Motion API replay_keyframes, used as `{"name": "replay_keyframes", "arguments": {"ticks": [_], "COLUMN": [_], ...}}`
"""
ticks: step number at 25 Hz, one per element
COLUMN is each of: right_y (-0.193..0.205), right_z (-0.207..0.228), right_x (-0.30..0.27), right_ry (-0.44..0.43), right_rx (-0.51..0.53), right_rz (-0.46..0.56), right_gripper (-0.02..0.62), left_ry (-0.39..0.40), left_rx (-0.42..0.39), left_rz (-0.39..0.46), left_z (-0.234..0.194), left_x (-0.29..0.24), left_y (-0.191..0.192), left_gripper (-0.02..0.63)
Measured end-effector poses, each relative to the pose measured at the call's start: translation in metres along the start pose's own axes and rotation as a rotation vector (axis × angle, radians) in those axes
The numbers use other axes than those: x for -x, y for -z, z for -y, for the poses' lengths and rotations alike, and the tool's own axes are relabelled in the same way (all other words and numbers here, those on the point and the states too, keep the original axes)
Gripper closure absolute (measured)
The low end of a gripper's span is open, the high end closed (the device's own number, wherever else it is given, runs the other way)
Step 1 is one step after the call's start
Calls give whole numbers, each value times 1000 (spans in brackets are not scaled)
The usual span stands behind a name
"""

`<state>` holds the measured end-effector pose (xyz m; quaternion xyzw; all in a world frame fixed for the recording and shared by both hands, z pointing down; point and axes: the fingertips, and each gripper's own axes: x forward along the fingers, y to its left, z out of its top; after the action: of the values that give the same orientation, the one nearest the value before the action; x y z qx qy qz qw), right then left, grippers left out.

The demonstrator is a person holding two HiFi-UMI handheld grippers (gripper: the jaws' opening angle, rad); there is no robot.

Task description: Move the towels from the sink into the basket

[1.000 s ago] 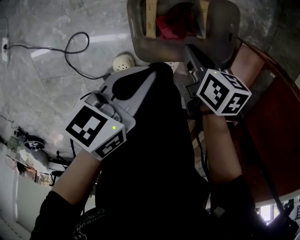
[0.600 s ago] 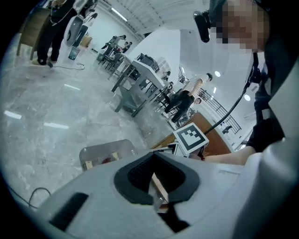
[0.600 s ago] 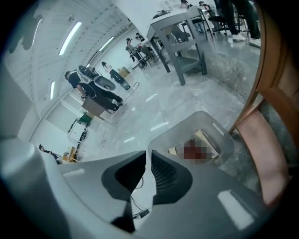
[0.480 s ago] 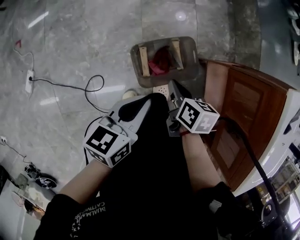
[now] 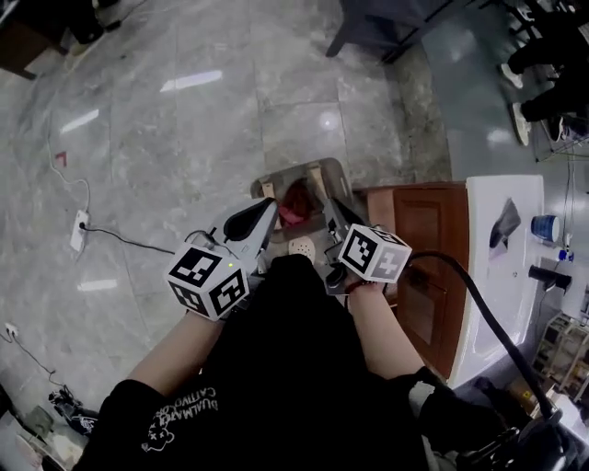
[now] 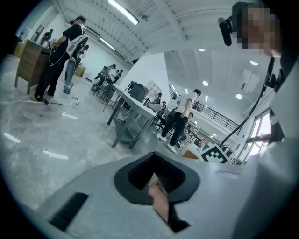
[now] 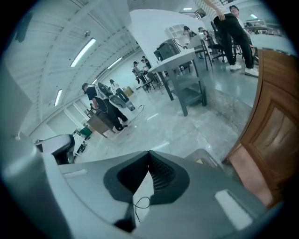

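Note:
Down on the marble floor stands the grey basket (image 5: 318, 169), and a red towel (image 5: 294, 204) lies inside it. Both grippers hang high above it, just short of its near rim. My left gripper (image 5: 271, 206) (image 6: 155, 153) is shut, its jaws met at the tip with nothing between them. My right gripper (image 5: 325, 205) (image 7: 149, 152) is also shut and empty; a corner of the basket (image 7: 203, 158) shows past it. To the right is the white countertop (image 5: 492, 276) on a wooden cabinet (image 5: 419, 241). No towel shows on it, and the sink bowl is out of sight.
A power strip (image 5: 79, 231) with a black cord lies on the floor at left. A dark table (image 5: 386, 26) stands at the top, and people's feet (image 5: 543, 64) show at top right. A blue cup (image 5: 545, 227) sits on the countertop. A black cable (image 5: 479, 304) trails from my right gripper.
Both grippers and the head camera have risen well above the basket, which now looks small and far below. More floor and the white countertop have come into view.

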<state>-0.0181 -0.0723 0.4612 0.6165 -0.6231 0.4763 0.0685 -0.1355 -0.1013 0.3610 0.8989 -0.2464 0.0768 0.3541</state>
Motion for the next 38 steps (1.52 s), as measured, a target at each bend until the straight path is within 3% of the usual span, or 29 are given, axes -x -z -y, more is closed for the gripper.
{"name": "replay_keyframes", "arguments": {"ticks": [5, 14, 18, 22, 25, 29, 34, 38], "right_y": [-63, -128, -165, -193, -217, -239, -267, -274], "right_z": [-25, -75, -123, -158, -175, -212, -246, -242], "right_x": [35, 121, 172, 225, 262, 314, 371, 388], "right_ry": [-16, -99, -183, -146, -103, -168, -271, -350], "right_rx": [69, 143, 275, 417, 489, 551, 547, 451], "right_rz": [99, 273, 408, 494, 551, 640, 774, 737], "right_gripper": [588, 588, 588, 588, 588, 588, 588, 588], "left_ry": [30, 54, 68, 105, 144, 202, 323, 353], "left_rx": [-77, -118, -211, -298, -339, -379, -442, -495], "left_rz": [93, 219, 334, 426, 460, 485, 530, 502], "left_z": [38, 105, 134, 170, 198, 235, 284, 313], "left_x": [-7, 23, 52, 85, 99, 116, 133, 127], "left_y": [-60, -120, -173, -220, -246, -271, -300, -304], "left_gripper": [603, 603, 603, 603, 603, 603, 603, 602]}}
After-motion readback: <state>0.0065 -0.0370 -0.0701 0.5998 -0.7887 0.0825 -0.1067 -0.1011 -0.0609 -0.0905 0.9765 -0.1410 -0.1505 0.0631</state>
